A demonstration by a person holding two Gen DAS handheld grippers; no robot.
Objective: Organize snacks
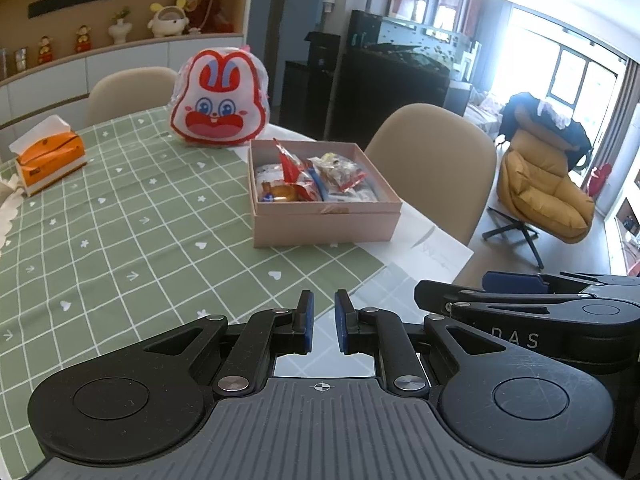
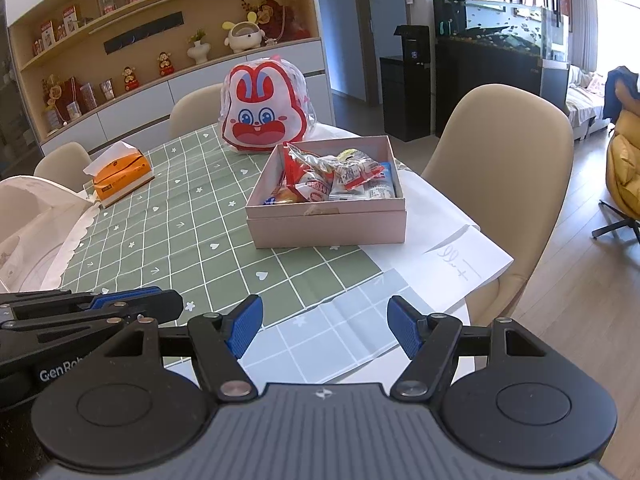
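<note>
Two hand-held grippers poised over a dining table (image 2: 168,216) covered with a green checked cloth. The left gripper (image 1: 324,322) has its jaws drawn in as far as they go, a narrow slit between the blue pads and nothing in it. The right gripper (image 2: 324,330) has its jaws standing roughly half open, likewise empty; both hang above the near edge of the table, side by side, each visible at the margin of the other's view.

Ahead of both sets of jaws, well apart from them, stands a pink cardboard box (image 2: 326,222), lidless. Inside lie wrapped snacks (image 2: 332,178), loosely heaped, one red-and-silver packet standing above the rim; the heap suggests the sorting is largely done, or that the box serves as the collecting place. Beyond the box, just beside its far corner, a rabbit-faced bag (image 2: 264,110) sits upright, facing the jaws. Far to the left of the jaws lies an orange tissue pack (image 2: 120,174). A sheet of white paper (image 2: 452,256) extends from beneath the box toward the table's right edge.

No loose snack lies on the cloth between jaws and box.
</note>
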